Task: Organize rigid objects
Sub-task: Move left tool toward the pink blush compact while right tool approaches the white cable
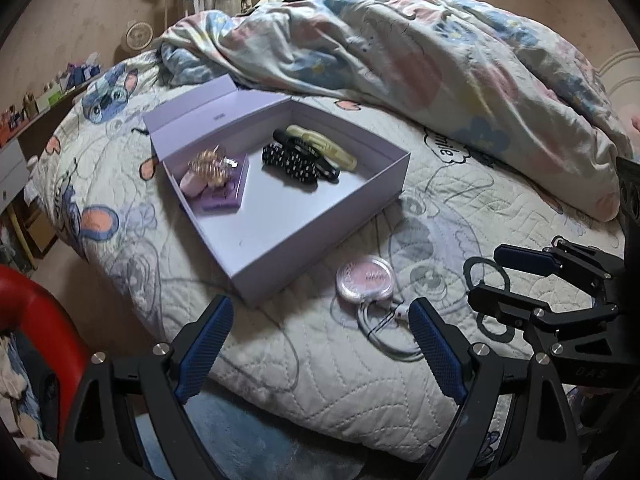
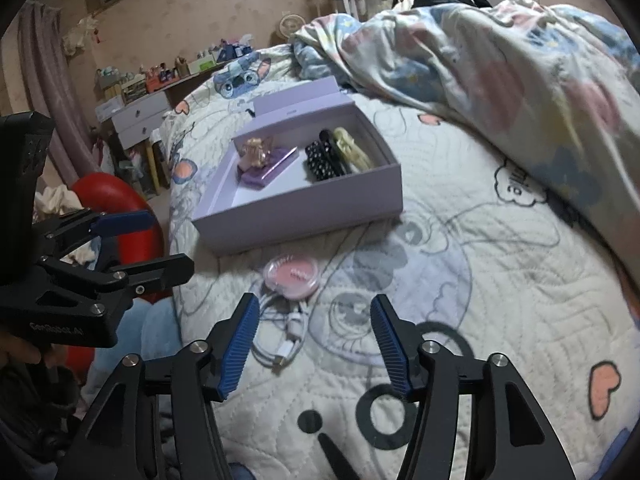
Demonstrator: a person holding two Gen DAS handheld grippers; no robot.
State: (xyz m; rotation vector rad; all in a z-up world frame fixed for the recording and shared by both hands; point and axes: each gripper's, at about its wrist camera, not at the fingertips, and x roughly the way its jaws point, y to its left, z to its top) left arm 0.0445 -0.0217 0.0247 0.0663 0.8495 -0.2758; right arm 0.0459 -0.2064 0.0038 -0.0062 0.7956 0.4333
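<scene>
Reaching with both claws wide and empty, left gripper [image 1: 320, 344] and right gripper [image 2: 312, 344] next need the round pink plastic compact [image 2: 291, 274] for the open lilac cardboard box [image 2: 304, 204].

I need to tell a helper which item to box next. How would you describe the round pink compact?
On the quilted bedspread, just in front of the open lilac box, lies the round pink compact. It touches a coiled white cable, and it alone is flat, round and pink with a clear lid.

One box [image 1: 280, 216], three hair clips [image 1: 304, 156], one compact [image 1: 366, 280], one cable [image 1: 384, 332].
</scene>
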